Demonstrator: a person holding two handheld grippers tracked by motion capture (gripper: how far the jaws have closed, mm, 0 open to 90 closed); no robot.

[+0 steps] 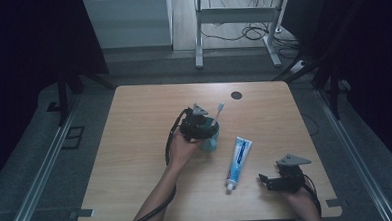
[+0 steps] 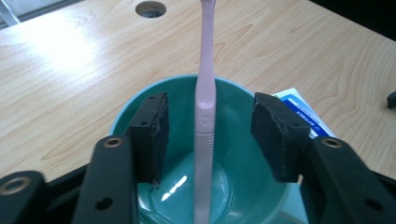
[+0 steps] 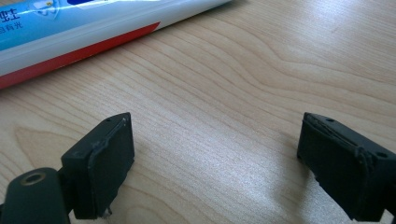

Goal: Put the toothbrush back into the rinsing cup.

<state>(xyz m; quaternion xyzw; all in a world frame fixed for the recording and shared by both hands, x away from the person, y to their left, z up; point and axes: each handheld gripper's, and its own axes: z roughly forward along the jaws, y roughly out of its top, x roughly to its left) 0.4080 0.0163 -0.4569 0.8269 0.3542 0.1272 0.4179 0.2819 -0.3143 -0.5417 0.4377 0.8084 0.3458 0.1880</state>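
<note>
Left gripper [image 2: 208, 135]: jaws open, one on each side of the thin pink plastic toothbrush [image 2: 204, 116], not touching it. Toothbrush standing in the round teal plastic cup [image 2: 243, 107], right between the jaws. Best to lift straight up, no bumping. Right gripper [image 3: 215, 163]: jaws wide open, empty, low over the wooden table [image 3: 261, 60], white-and-blue toothpaste tube [image 3: 70, 32] just ahead.

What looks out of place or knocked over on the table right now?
Nothing stands out. The toothbrush stands in the teal cup, leaning on its rim, between the left tool's open pads without touching them. The toothpaste tube lies flat and capped on the table, apart from the open right tool.
</note>
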